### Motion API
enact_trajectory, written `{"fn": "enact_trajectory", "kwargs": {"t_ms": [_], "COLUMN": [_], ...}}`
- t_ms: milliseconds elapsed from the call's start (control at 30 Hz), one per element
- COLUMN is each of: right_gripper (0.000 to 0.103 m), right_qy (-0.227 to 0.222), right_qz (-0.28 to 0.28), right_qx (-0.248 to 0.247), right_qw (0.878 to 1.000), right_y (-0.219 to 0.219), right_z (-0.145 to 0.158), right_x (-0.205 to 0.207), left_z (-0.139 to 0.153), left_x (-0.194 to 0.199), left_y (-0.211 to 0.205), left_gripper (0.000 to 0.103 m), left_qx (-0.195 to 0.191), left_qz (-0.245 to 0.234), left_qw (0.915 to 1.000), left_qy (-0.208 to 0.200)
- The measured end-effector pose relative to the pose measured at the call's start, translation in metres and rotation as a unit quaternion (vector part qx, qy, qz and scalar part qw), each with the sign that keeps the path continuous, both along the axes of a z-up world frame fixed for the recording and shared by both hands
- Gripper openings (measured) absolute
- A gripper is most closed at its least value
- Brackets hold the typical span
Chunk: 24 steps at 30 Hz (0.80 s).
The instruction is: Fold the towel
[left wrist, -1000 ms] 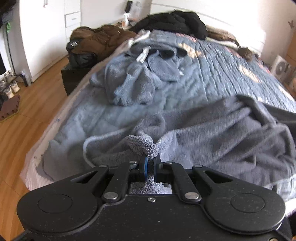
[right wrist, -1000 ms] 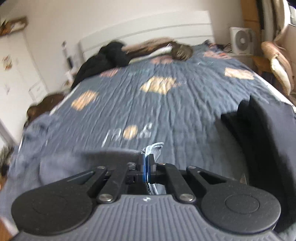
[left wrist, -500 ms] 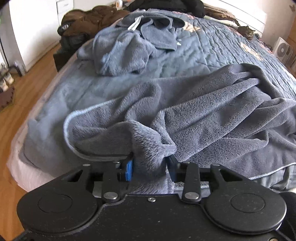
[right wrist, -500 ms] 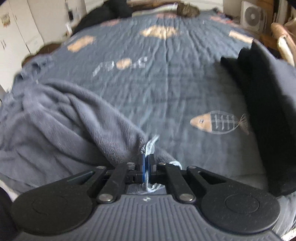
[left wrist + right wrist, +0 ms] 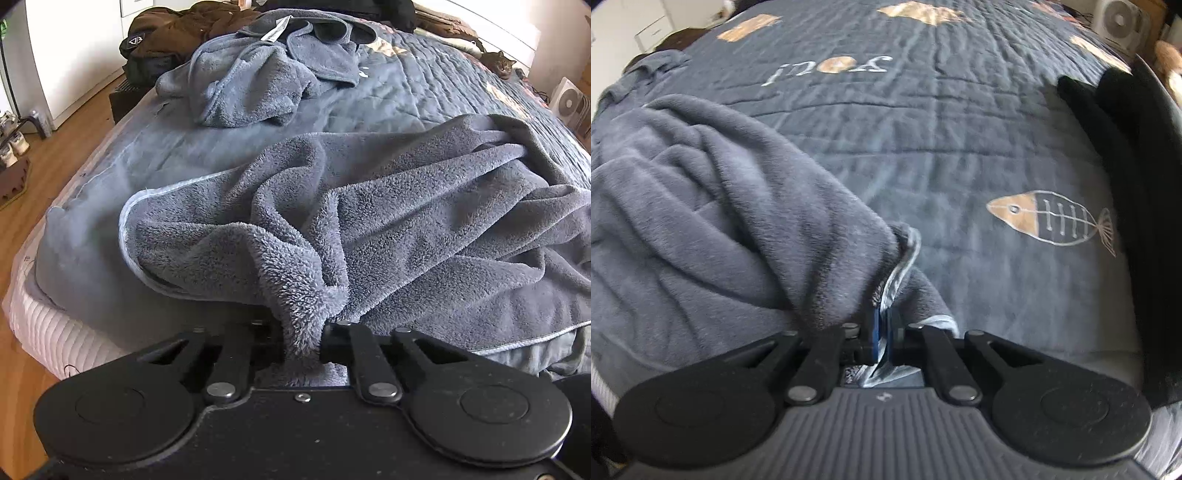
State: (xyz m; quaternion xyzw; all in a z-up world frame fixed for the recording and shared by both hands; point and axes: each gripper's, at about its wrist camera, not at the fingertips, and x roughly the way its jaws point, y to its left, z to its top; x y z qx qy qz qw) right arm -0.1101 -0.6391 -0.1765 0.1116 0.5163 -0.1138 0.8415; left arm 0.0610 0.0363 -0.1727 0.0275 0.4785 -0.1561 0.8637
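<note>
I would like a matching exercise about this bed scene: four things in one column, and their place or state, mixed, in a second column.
Things:
1. grey towel
2. fish picture
3. cat
4. brown jacket

Places or states:
a. drawn on the bedspread
b. lying at the far end of the bed
c. piled beside the bed, over the wooden floor
d. crumpled, pinched by the left gripper and by the right gripper

Pairs: 1-d, 2-a, 3-b, 4-c
</note>
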Motion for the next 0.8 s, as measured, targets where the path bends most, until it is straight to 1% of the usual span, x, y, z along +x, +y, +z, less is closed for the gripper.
{"fn": "enact_trajectory", "kwargs": {"t_ms": [100,167,233,400,467,533,667,767,800], "right_gripper": [0.003,0.003,0.003,0.004,0.004,0.004,0.004,0.004,0.004], "right_qy": [0.004,0.005,-0.003,-0.05,-0.058,-0.058,-0.055,-0.076,-0.079], "right_qz": [0.002,0.005,0.001,-0.006,0.001,0.004,0.006,0.014,0.016], "right_qx": [0.021,0.026,0.04,0.086,0.118,0.139,0.207,0.265,0.271], "right_qw": [1.0,1.0,0.999,0.995,0.991,0.989,0.977,0.961,0.959], "right_y": [-0.001,0.003,0.002,-0.004,-0.008,-0.011,-0.019,-0.017,-0.015], "right_z": [-0.005,-0.009,-0.01,0.005,0.007,0.005,-0.008,-0.008,-0.008], "right_x": [0.001,0.003,0.005,0.003,0.003,0.006,0.009,0.006,0.007], "left_z": [0.001,0.001,0.001,0.001,0.001,0.001,0.001,0.0,0.0], "left_x": [0.0,0.001,0.0,-0.001,-0.001,0.0,-0.001,-0.002,-0.002], "left_y": [0.0,-0.001,-0.001,-0.002,-0.002,-0.002,-0.003,-0.003,-0.003], "left_gripper": [0.012,0.012,0.012,0.012,0.012,0.012,0.013,0.013,0.013], "left_qx": [0.004,0.005,0.005,0.008,0.01,0.009,0.01,0.011,0.011], "left_qz": [-0.003,-0.003,-0.003,-0.005,-0.006,-0.006,-0.006,-0.007,-0.007], "left_qw": [1.0,1.0,1.0,1.0,0.9999,0.9999,0.9999,0.9999,0.9999], "left_qy": [0.001,0.003,0.003,0.004,0.004,0.004,0.004,0.005,0.006]}}
